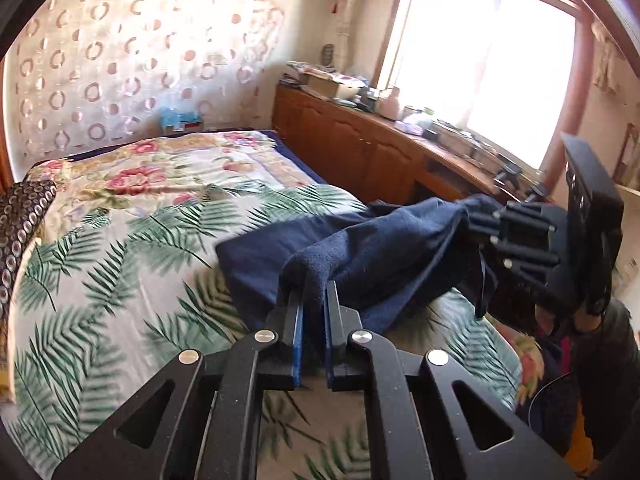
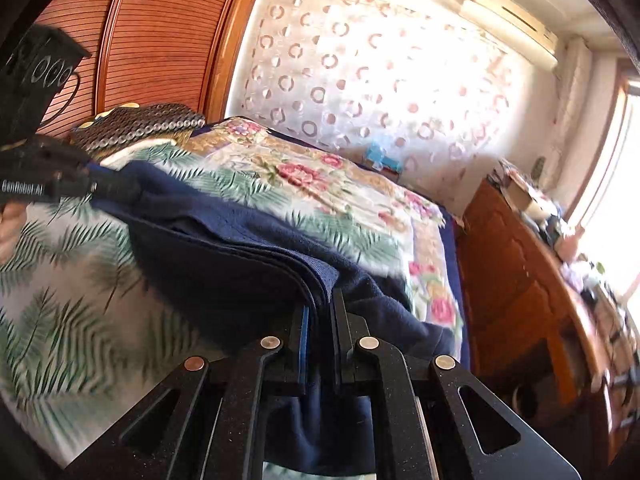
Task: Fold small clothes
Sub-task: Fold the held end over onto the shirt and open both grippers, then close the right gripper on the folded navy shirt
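Observation:
A dark navy fleece garment (image 1: 360, 248) hangs stretched above the bed between both grippers. My left gripper (image 1: 314, 292) is shut on one bunched end of it, cloth pinched between the blue pads. In the same view my right gripper (image 1: 476, 220) shows at the right, clamped on the garment's other end. In the right wrist view the navy garment (image 2: 224, 264) runs in folded layers from my right gripper (image 2: 320, 300), which is shut on its edge, up to my left gripper (image 2: 116, 190) at the far left.
The bed carries a palm-leaf sheet (image 1: 100, 280) and a floral quilt (image 1: 168, 172). A wooden cabinet (image 1: 360, 148) cluttered with small things runs under the bright window (image 1: 480, 60). A beaded pillow (image 2: 140, 124) lies by the wooden headboard (image 2: 160, 40).

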